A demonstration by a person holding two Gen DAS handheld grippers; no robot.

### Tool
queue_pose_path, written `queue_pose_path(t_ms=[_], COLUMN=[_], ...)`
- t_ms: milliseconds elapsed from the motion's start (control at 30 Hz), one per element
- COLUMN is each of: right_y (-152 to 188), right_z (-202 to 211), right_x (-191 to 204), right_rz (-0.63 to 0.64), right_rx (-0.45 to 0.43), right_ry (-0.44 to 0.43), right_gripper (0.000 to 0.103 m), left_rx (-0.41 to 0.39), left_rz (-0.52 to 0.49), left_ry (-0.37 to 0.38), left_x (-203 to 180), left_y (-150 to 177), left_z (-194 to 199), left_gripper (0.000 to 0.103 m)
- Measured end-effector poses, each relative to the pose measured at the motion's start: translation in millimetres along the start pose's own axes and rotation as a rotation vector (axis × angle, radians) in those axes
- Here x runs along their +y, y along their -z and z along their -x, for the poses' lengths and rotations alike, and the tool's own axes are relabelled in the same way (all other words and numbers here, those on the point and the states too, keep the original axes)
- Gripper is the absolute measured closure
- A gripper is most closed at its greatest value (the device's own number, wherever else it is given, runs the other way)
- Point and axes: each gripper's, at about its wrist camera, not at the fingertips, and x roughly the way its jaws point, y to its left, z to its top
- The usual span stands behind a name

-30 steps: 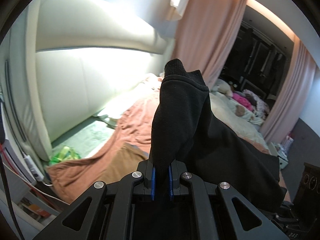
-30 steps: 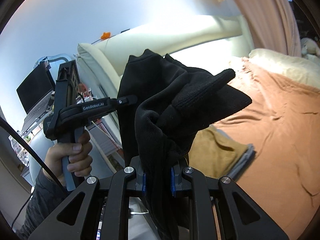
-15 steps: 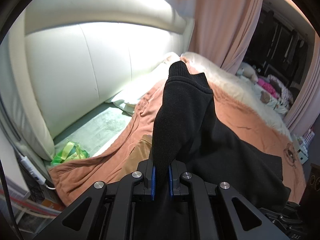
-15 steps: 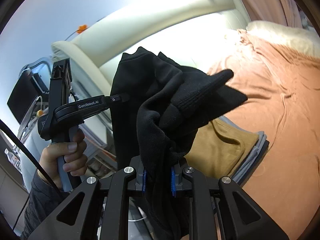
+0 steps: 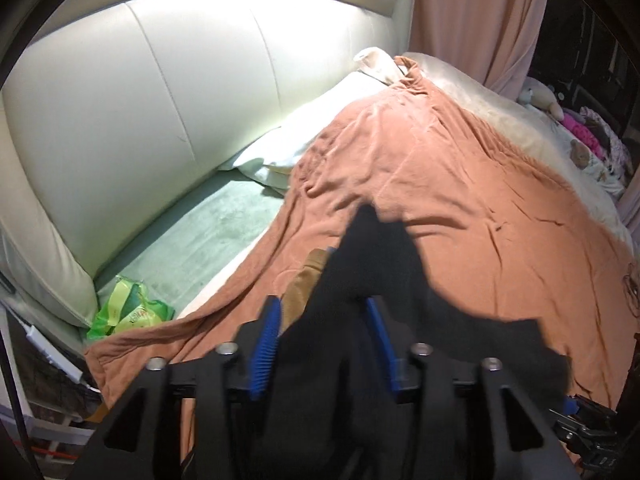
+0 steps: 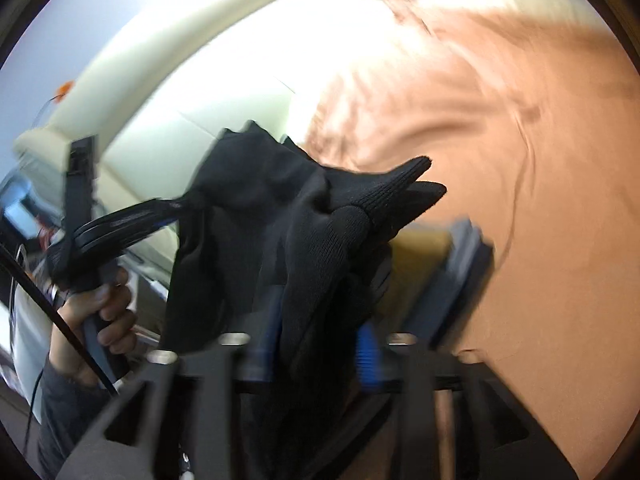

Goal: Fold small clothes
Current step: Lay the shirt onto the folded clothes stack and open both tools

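Observation:
A black knit garment (image 5: 380, 256) sags between the blue pads of my left gripper (image 5: 324, 340), whose jaws are opening and stand apart without pressing on it. It droops over a folded tan garment (image 5: 304, 284) on the orange blanket (image 5: 460, 200). In the right wrist view the same black garment (image 6: 320, 220) bunches between the pads of my right gripper (image 6: 320, 340), whose jaws are also opening. The picture there is blurred. My left gripper (image 6: 176, 204) reaches the cloth's left edge, held by a person's hand (image 6: 100, 308).
The tan garment (image 6: 420, 252) tops a stack of folded grey-blue pieces (image 6: 460, 276). A cream padded headboard (image 5: 160, 100) runs along the left, with a white pillow (image 5: 312, 132) and a green packet (image 5: 128, 312) below it. Soft toys (image 5: 540, 96) lie far right.
Both grippers have come down toward the bed and their jaws have gone from shut on the black garment to apart. The garment has sunk from upright to drooping over the folded stack.

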Motion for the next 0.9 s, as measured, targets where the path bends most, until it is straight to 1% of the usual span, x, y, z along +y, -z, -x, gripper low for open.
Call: queue_pose_path(t_ms=[33,100,133,200,233,300,367,400,467,567,667,767,833,900], right_y=[0.8,5.8,9.1,11.0,13.4,16.4,26.8,34.6,44.9,63.3,77.3,92.7,102.0,108.9], right_z=[0.9,0.5,-0.5,-7.4,-4.4,-4.2,2.7,-7.8,1.2,17.6,24.7,23.0,18.4,7.9], right_x=[-12.3,-22.4,-25.3,-28.6,-27.7,-13.3,-5.1,7.7,19.2,35.4,56.4,74.4,87.9,97.0], right_rz=[-0.013,-0.022,-0.033,-0.038,-0.030,-0.006,0.023,0.042,0.089,0.135,0.208,0.264,0.302,0.331], right_rx=[0.002,0.016,0.024,0.039,0.044,0.045,0.040,0.034,0.010,-0.015,-0.047,-0.042,-0.036,-0.027], right_ry=[-0.002,-0.035,-0.049,-0.048,-0.047,-0.053,-0.058,-0.052,-0.027,-0.043,-0.042,-0.064,-0.058,-0.046], right_gripper=[0.033,0.033,0.033,0.033,0.033,0.033,0.033,0.033,0.033,0.033,0.033,0.033,0.033,0.040], left_rx=[-0.003,0.013,0.020,0.034,0.038,0.040,0.043,0.044,0.046,0.045,0.032,0.024,0.028,0.034], left_rz=[0.000,-0.005,-0.008,-0.003,0.003,0.008,0.005,0.005,0.006,0.013,-0.003,-0.019,-0.015,-0.015], left_ry=[0.000,-0.002,-0.002,0.002,0.009,0.023,0.037,0.043,0.052,0.076,0.078,0.091,0.103,0.098], left_x=[2.6,9.0,10.1,17.3,20.9,24.7,26.4,26.8,27.2,27.2,23.6,19.5,20.1,21.4], left_y=[2.3,9.1,10.1,17.6,23.3,32.9,45.4,50.7,63.3,83.7,105.0,126.8,134.3,145.1], left_z=[0.9,4.9,5.5,8.4,12.6,19.7,28.8,31.5,39.3,53.5,66.2,74.1,73.7,72.3], left_gripper=[0.047,0.047,0.047,0.047,0.047,0.047,0.047,0.047,0.047,0.047,0.047,0.047,0.047,0.047])
